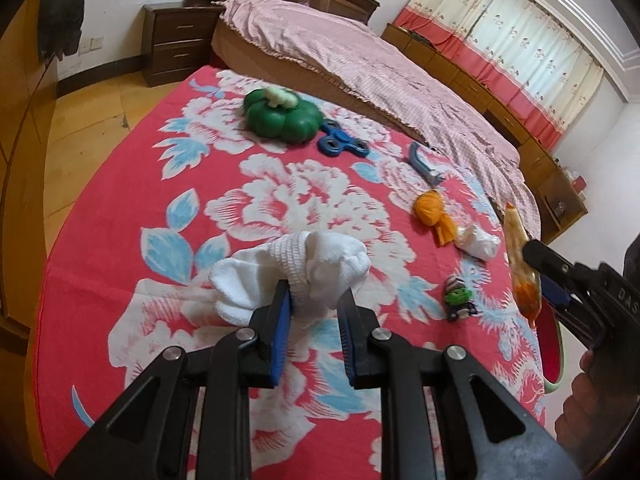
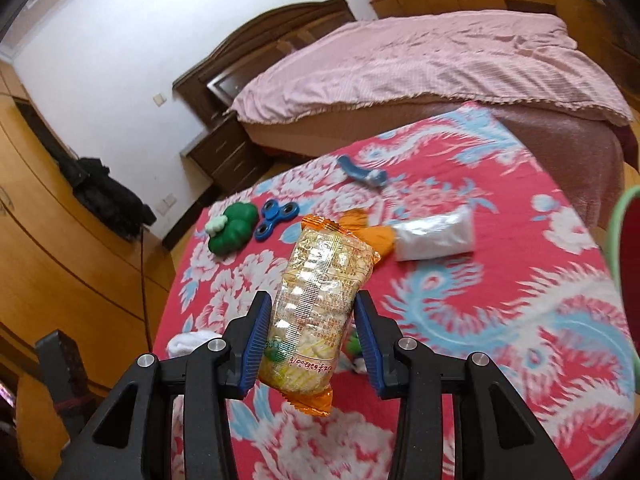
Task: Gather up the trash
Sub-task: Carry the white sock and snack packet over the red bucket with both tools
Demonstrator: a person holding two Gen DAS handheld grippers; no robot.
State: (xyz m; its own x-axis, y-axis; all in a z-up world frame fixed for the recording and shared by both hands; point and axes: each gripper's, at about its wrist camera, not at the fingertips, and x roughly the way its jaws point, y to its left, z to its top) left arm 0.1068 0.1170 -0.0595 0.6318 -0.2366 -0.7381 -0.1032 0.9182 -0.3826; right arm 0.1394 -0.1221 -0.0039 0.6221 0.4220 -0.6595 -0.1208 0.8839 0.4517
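Left wrist view: the left gripper (image 1: 316, 300) points down at a table draped in a red cloth with white and blue flowers (image 1: 120, 280), its blue pads clenched on a white sock (image 1: 292, 276) bunched between them on the cloth. Further across lie a green toy pumpkin (image 1: 280, 116), a blue fidget spinner (image 1: 340, 140), a grey-blue curved tool (image 1: 424, 160), a crumpled orange wrapper (image 1: 434, 214), a white crumpled packet (image 1: 478, 242) and a small green-faced figurine (image 1: 460, 298). At the right edge the right gripper (image 1: 538, 272) carries a snack packet (image 1: 520, 264), seen edge-on, above the cloth, close to the green rim of a red-lined container (image 1: 554, 356). A hand (image 1: 588, 412) shows below it. Right wrist view: the right gripper (image 2: 310, 336) has the clear, orange-ended snack packet (image 2: 320, 312) grasped between its blue pads, the left pad pressing its side; the packet stands clear of the cloth, over the orange wrapper (image 2: 372, 236) and beside the white packet (image 2: 436, 236). The green rim of the container (image 2: 620, 240) curves in at the right edge. The background blur suggests the hand is moving. The step in hand appears to be carrying the picked-up snack packet to the container. The next move likely calls for bringing it over the rim and releasing it there, then reaching for the orange wrapper and white packet. Whether the sock counts as trash cannot be told.
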